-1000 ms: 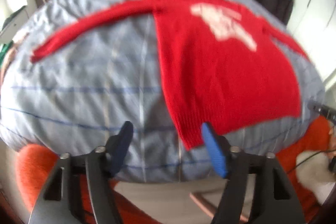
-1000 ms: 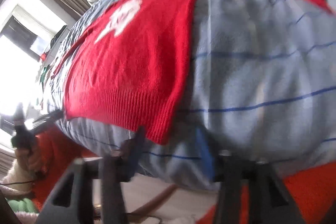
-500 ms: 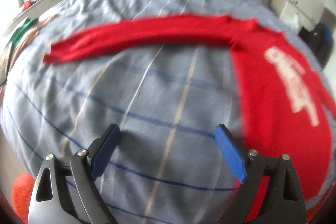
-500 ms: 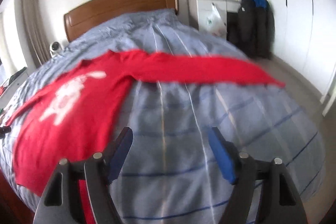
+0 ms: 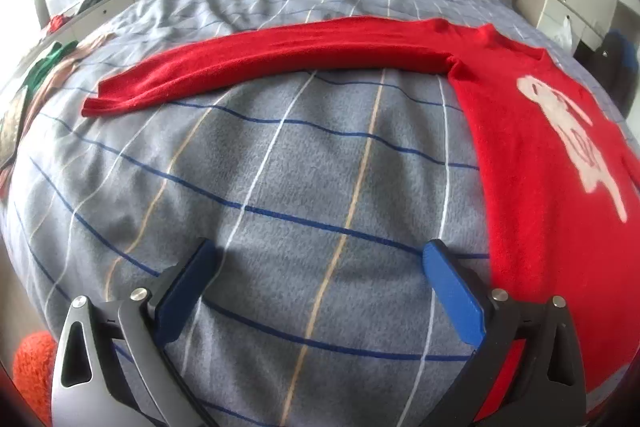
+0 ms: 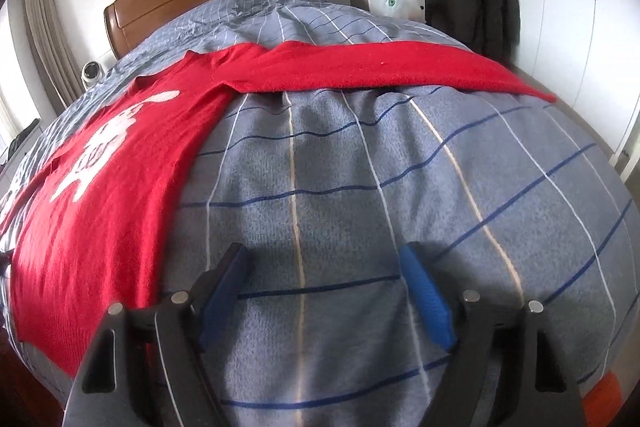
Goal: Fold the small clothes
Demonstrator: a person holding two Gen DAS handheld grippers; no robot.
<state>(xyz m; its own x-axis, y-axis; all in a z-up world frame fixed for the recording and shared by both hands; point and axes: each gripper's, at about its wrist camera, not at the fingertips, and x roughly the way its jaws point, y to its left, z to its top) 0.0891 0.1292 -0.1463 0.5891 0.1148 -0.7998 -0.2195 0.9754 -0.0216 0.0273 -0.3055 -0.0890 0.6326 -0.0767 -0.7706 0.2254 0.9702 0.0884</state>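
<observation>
The red sweater (image 5: 536, 163) lies flat on the bed (image 5: 304, 163), front up, both sleeves stretched straight out to the sides. A second ago each hand-held gripper sat at a bottom corner of the hem, the corner between its jaws; now both have let go and swung outward over bare quilt.

The left hand-held gripper (image 5: 320, 259) has its jaws spread wide with only quilt between them, having just been opening. It faces the left sleeve (image 5: 256, 67), whose cuff lies well ahead and off to the left. The right hand-held gripper (image 6: 324, 263) is also spread, jaws just opened further, nothing between them. The right sleeve (image 6: 392, 69) runs across the bed in front of it toward the far edge.

So the smoothing of the hem looks done and the garment is laid out ready. The likely next step is to take each sleeve and fold it inward across the body; neither sleeve is touched yet.
</observation>
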